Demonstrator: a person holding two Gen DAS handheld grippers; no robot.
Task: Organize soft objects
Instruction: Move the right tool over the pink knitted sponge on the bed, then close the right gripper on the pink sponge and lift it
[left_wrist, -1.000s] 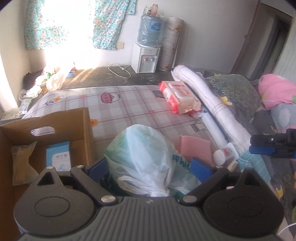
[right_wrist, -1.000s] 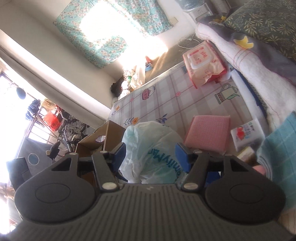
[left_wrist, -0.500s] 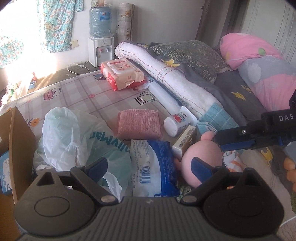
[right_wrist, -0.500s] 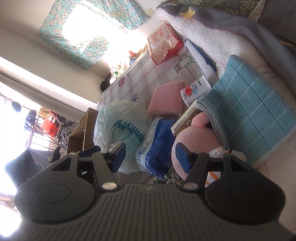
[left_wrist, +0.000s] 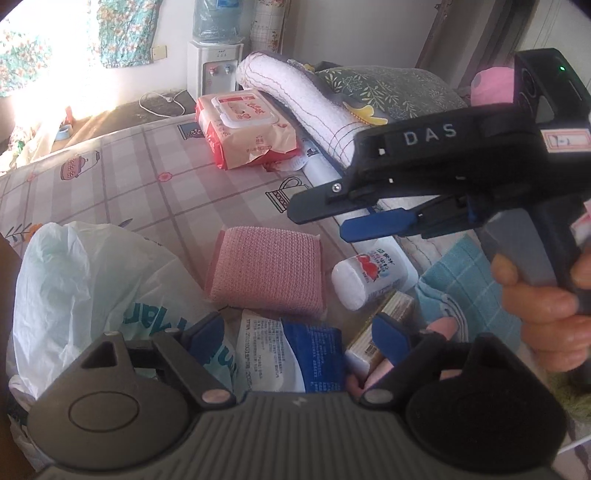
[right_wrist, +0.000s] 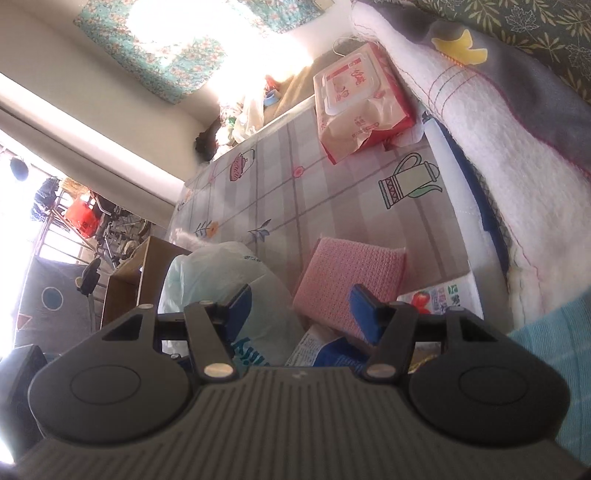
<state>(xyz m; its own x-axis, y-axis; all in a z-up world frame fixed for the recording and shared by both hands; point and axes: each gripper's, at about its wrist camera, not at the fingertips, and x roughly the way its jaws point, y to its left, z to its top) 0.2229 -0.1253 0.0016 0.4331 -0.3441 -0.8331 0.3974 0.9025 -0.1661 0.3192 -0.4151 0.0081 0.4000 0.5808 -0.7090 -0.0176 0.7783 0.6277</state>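
Observation:
On the checked bedsheet (left_wrist: 155, 192) lies a pile: a white plastic bag (left_wrist: 92, 280), a pink knitted pad (left_wrist: 266, 273), a blue-and-white soft pack (left_wrist: 295, 354), a small white strawberry-print pack (left_wrist: 369, 277) and a pink plush (left_wrist: 443, 326) under a teal towel (left_wrist: 465, 280). My left gripper (left_wrist: 297, 334) hangs low over the blue-and-white pack. Its jaws are closing, with the pack between them but not pressed. My right gripper (left_wrist: 317, 223), held by a hand (left_wrist: 546, 306), hovers open above the strawberry pack. In the right wrist view that gripper (right_wrist: 301, 308) has the bag (right_wrist: 229, 288) and pad (right_wrist: 351, 280) ahead.
A red-and-white wet wipes pack (left_wrist: 247, 125) lies farther back on the sheet. A rolled white blanket (left_wrist: 314, 99) and dark bedding line the right side. A cardboard box (right_wrist: 129, 273) stands left of the bag. A water dispenser (left_wrist: 214, 66) stands by the far wall.
The left gripper dropped closer to the pile and its jaws narrowed over the blue-and-white pack. The right gripper swung in above the strawberry pack, its view turning back to the pad and bag.

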